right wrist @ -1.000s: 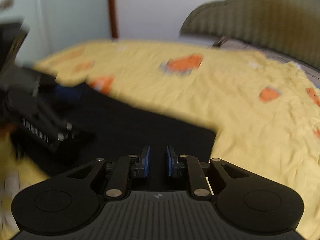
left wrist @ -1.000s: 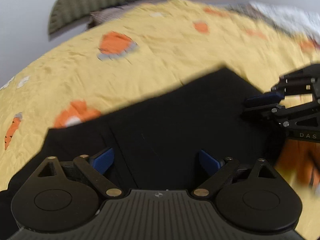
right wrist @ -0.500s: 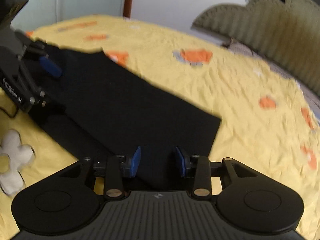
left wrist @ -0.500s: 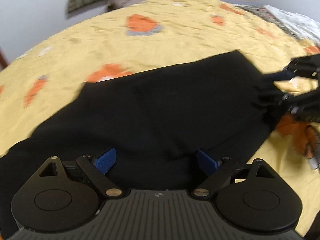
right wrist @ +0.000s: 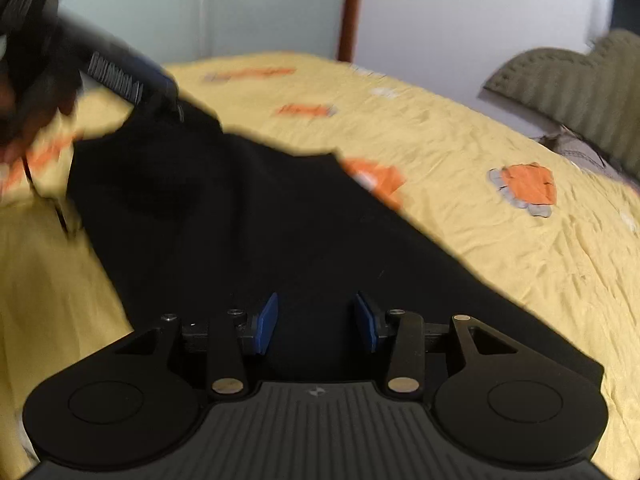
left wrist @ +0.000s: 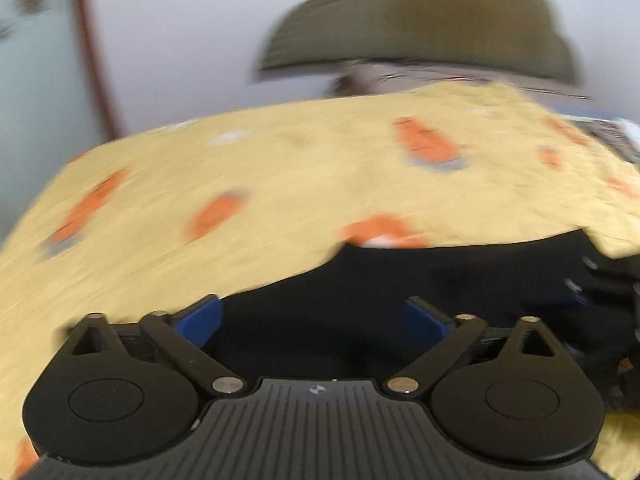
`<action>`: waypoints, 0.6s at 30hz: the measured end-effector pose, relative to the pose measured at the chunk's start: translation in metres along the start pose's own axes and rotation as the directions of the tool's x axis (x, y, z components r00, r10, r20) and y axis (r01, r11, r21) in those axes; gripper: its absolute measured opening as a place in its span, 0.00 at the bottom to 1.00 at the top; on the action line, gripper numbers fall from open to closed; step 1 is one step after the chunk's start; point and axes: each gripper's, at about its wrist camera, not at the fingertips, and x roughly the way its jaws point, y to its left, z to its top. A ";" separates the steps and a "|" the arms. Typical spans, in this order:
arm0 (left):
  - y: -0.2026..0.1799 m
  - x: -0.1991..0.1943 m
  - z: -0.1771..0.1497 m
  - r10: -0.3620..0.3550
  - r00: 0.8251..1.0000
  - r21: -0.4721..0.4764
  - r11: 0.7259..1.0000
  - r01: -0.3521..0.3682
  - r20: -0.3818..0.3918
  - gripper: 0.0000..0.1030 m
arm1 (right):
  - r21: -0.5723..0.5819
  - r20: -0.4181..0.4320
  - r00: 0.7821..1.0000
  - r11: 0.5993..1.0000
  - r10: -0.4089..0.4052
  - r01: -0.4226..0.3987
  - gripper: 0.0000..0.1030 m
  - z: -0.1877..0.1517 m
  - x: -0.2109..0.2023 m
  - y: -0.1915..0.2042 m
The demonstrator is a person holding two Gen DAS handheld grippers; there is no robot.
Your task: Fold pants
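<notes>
The black pants (left wrist: 400, 292) lie flat on the yellow bed sheet (left wrist: 280, 184). My left gripper (left wrist: 314, 312) hovers over their left part with jaws opening very wide; cloth lies below the blue pads, none is pinched. At that view's right edge, the right gripper (left wrist: 600, 292) shows as a dark blur over the pants. In the right wrist view the pants (right wrist: 240, 220) stretch from near centre to upper left. My right gripper (right wrist: 316, 320) is above their near end, jaws opening, nothing between the pads. The left gripper (right wrist: 120, 76) hangs over the far end.
The sheet (right wrist: 460, 160) carries orange patches and runs far to the right and back. An olive ribbed headboard (left wrist: 420, 28) stands behind the bed, also seen as the headboard (right wrist: 580, 80) on the right. A brown door post (right wrist: 348, 8) rises by the pale wall.
The left gripper has risen and swung left, so the pants now fill only the lower right of its view. The right gripper's jaws went from nearly shut to apart and it pulled back.
</notes>
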 end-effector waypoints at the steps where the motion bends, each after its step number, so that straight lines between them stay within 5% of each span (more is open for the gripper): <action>1: -0.010 0.013 0.003 -0.013 0.999 0.047 0.999 0.015 -0.039 1.00 | 0.028 0.016 1.000 0.999 -0.025 0.025 0.40 0.005 0.000 -0.007; 6: -0.029 0.041 -0.029 0.030 0.983 0.255 0.967 0.017 -0.180 0.94 | 0.042 -0.043 0.999 0.999 -0.019 0.021 0.41 0.021 0.046 -0.023; 8: -0.009 0.029 -0.044 -0.005 0.980 0.235 0.970 0.053 -0.199 0.98 | 0.034 -0.020 0.999 0.998 -0.047 0.048 0.54 0.021 0.054 -0.023; 10: 0.015 0.013 -0.056 -0.012 0.974 0.174 0.983 0.053 -0.228 0.99 | 0.014 -0.014 0.994 0.994 -0.107 0.107 0.54 0.022 0.047 -0.017; 12: 0.041 -0.004 -0.068 0.045 0.966 0.126 0.992 -0.013 -0.254 0.99 | -0.023 0.036 0.990 0.990 -0.136 0.137 0.54 0.025 0.033 -0.002; 15: 0.075 -0.031 -0.087 0.189 0.950 0.119 0.979 -0.164 -0.248 1.00 | -0.033 0.098 0.994 0.998 -0.057 0.060 0.54 0.027 0.015 0.021; 18: 0.110 -0.048 -0.103 0.248 0.932 0.067 0.969 -0.239 -0.264 1.00 | -0.068 0.081 0.995 0.996 0.057 -0.052 0.54 0.025 0.017 0.053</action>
